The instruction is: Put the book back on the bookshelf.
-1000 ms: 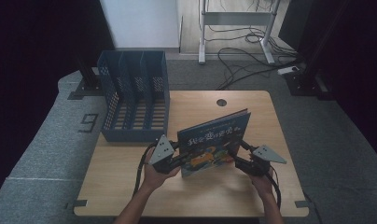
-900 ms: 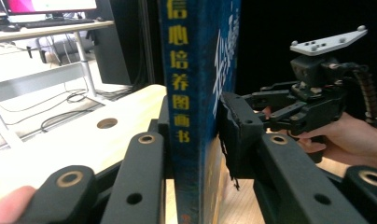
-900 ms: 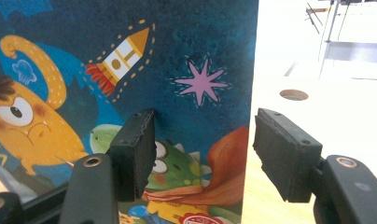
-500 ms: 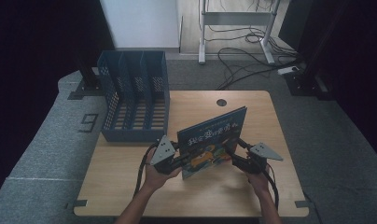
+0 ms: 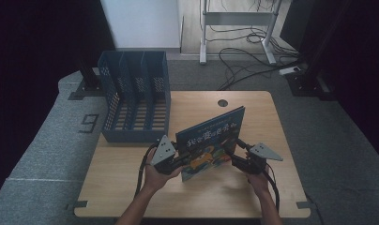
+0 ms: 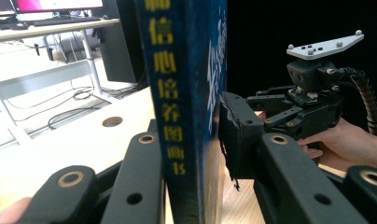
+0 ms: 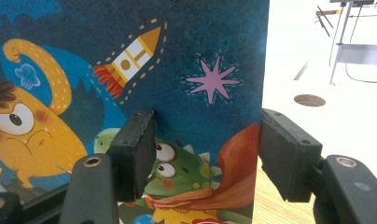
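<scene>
The book point(image 5: 210, 143) stands upright on the desk point(image 5: 131, 187), clamped at its spine by the left gripper point(image 5: 178, 158) while the right gripper point(image 5: 235, 152) straddles its far edge unclenched, and it is not yet in the file rack point(image 5: 131, 93).

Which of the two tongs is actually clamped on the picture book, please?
The left tongs: they pinch the picture book at its spine edge. The right tongs stand open against the cover, one pad in front of it, the other past its edge.

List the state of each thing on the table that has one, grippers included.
book: closed, stood up on the table, tilted.
left gripper: shut on the book's spine edge.
right gripper: open, jaws straddling the book's other edge.
file rack: upright, compartments empty.
</scene>
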`<state>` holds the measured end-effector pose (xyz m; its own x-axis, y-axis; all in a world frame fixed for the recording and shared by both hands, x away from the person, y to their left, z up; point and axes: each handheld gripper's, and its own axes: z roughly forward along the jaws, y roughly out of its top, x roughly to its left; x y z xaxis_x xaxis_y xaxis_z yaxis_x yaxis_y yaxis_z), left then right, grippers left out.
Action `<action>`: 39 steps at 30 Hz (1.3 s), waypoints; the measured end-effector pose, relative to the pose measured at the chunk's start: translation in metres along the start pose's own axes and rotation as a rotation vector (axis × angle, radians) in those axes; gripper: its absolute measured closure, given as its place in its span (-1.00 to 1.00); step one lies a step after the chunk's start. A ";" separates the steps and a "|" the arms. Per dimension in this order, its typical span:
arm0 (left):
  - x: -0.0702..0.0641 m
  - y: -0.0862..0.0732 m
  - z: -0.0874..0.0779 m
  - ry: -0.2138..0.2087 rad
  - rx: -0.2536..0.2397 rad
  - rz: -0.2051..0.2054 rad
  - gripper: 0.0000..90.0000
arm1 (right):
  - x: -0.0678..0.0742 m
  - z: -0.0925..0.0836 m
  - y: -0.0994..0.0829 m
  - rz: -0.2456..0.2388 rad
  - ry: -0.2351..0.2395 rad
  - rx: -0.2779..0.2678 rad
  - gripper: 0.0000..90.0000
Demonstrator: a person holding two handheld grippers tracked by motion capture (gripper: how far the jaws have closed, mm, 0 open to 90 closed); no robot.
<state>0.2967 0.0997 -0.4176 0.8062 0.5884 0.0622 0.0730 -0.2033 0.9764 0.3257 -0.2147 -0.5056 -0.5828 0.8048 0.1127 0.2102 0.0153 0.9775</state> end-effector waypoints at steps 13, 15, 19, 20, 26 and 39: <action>-0.006 0.003 0.003 -0.018 -0.038 -0.019 0.68 | 0.008 0.004 0.001 -0.014 0.060 0.014 -0.12; -0.006 0.002 0.003 -0.021 -0.042 -0.024 0.71 | 0.008 0.004 0.000 -0.013 0.060 0.012 -0.12; -0.008 0.001 0.003 -0.022 -0.062 -0.027 0.74 | 0.008 0.004 0.001 -0.014 0.063 0.014 -0.13; -0.009 0.000 0.003 -0.023 -0.069 -0.032 0.75 | 0.008 0.004 0.000 -0.012 0.062 0.014 -0.13; -0.012 -0.001 0.003 -0.031 -0.080 -0.032 0.78 | 0.007 0.004 0.000 -0.017 0.058 0.025 -0.13; -0.015 -0.008 0.006 0.007 -0.058 -0.061 0.76 | 0.008 0.006 -0.002 -0.018 0.049 0.040 -0.12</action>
<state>0.2877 0.0876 -0.4279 0.7971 0.6038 0.0037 0.0872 -0.1212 0.9888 0.3257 -0.2047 -0.5076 -0.6241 0.7744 0.1041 0.2294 0.0542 0.9718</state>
